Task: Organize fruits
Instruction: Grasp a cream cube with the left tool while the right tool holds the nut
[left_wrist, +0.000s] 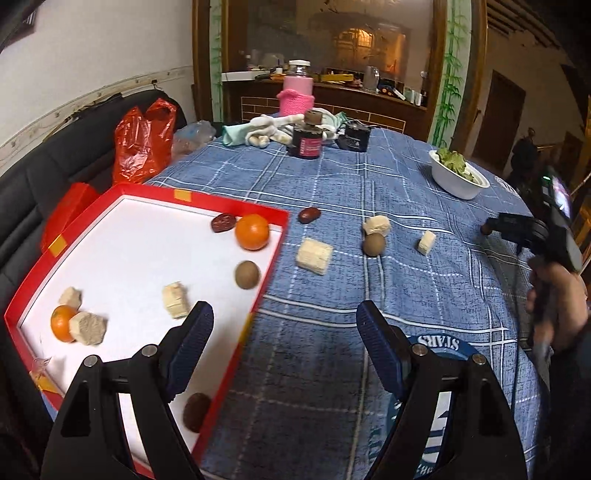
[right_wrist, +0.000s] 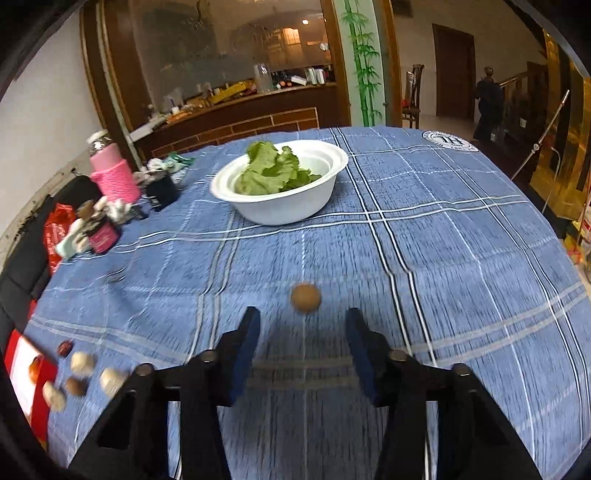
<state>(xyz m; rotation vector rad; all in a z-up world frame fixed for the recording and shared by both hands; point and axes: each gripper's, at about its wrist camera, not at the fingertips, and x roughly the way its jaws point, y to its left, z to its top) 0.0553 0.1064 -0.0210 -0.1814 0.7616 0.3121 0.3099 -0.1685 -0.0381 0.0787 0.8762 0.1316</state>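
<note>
I'm lining right gripper, jaws apart and empty, behind brown fruit for pickup | left gripper gaping empty over red tray edge

**Blurred, cut off, or out of reach of the eye**

In the right wrist view, motion blur smears the small items at lower left: a dark red piece, pale lumps and a brown ball cannot be identified there. The red tray is cut by the left edge. In the left wrist view, the person's hand is blurred and clipped at the right edge. The brown fruit sits partly behind the tray's rim. The bottle's label is unreadable.
</note>
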